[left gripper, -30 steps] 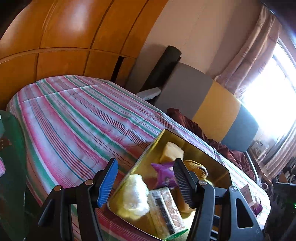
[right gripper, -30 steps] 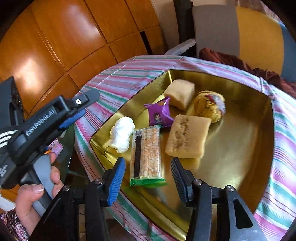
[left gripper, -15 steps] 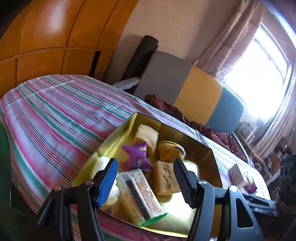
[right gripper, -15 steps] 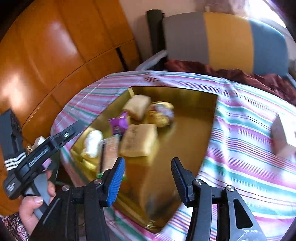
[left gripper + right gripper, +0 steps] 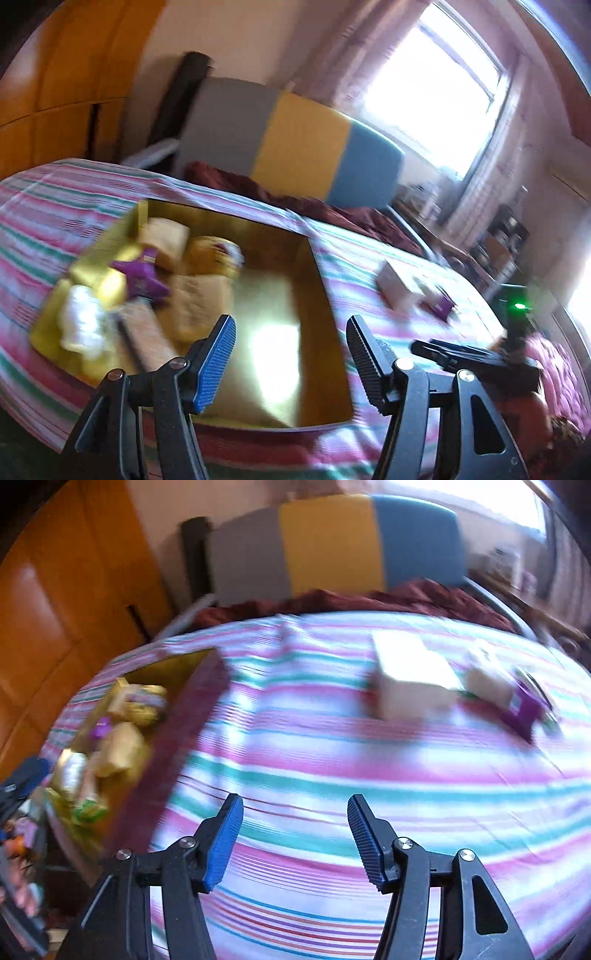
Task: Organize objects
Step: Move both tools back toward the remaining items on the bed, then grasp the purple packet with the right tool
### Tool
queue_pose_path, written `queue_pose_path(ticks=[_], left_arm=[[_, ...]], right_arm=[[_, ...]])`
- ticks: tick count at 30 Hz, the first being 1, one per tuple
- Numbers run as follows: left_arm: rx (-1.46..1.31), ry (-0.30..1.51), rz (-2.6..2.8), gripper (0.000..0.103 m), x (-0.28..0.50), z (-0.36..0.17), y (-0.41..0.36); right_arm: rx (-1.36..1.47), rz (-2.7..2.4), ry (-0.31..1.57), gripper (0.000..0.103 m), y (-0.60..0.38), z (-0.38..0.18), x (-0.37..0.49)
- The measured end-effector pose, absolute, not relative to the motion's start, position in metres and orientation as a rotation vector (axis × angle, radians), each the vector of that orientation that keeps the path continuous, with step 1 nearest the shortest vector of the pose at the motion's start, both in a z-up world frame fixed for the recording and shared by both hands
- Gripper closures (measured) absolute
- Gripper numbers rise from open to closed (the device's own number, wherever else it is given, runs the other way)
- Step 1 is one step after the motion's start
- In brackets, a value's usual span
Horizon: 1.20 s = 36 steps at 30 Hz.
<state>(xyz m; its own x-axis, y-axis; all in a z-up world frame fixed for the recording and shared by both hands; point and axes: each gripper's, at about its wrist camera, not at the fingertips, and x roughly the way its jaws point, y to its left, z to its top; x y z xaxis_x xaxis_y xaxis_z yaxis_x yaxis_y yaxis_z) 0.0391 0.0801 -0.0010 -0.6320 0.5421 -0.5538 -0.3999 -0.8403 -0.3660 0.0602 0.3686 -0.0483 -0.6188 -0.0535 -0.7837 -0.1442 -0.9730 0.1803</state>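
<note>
So both tools are spread wide with nothing between the fingers. Left tool [image 5: 290,356] hangs over the gold tray [image 5: 325,295], snacks piled ahead-left of it. Right tool [image 5: 293,836] is above the striped cloth [image 5: 332,775], with a pale box [image 5: 410,679] and purple packet [image 5: 522,709] ahead-right, all blurry.

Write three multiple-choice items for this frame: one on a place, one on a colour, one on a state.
1. Where does the white box sit?
A. inside the gold tray
B. on the striped cloth, outside the tray
C. on the chair

2. What colour is the small star-shaped packet in the gold tray?
A. purple
B. red
C. black

3. How is the right claw?
A. shut on the box
B. shut on nothing
C. open and empty

Answers:
1 B, it rests on the striped cloth right of the tray.
2 A, it reads purple among the pale snacks.
3 C, cloth shows between its parted fingers.
</note>
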Motion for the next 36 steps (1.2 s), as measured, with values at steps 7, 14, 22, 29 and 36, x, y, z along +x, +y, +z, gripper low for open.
queue_pose_path(ticks=[7, 14, 22, 29, 36], left_arm=[[-0.964, -0.172, 2.242, 0.039, 0.06, -0.006, 0.146], [-0.991, -0.001, 2.081, 0.039, 0.081, -0.012, 0.208], [-1.074, 0.06, 2.007, 0.039, 0.096, -0.034, 0.232], [-1.134, 0.057, 2.024, 0.039, 0.09, -0.045, 0.233], [-1.151, 0.092, 2.032, 0.039, 0.083, -0.047, 0.244]], right_arm=[[-1.288, 2.574, 0.422, 0.043, 0.444, -0.08, 0.085], [-1.084, 2.473, 0.442, 0.039, 0.508, -0.079, 0.093], [-0.986, 2.401, 0.453, 0.037, 0.568, -0.073, 0.061], [-0.952, 2.399, 0.546, 0.037, 0.596, -0.077, 0.037], [-0.954, 2.437, 0.521, 0.063, 0.599, -0.083, 0.023]])
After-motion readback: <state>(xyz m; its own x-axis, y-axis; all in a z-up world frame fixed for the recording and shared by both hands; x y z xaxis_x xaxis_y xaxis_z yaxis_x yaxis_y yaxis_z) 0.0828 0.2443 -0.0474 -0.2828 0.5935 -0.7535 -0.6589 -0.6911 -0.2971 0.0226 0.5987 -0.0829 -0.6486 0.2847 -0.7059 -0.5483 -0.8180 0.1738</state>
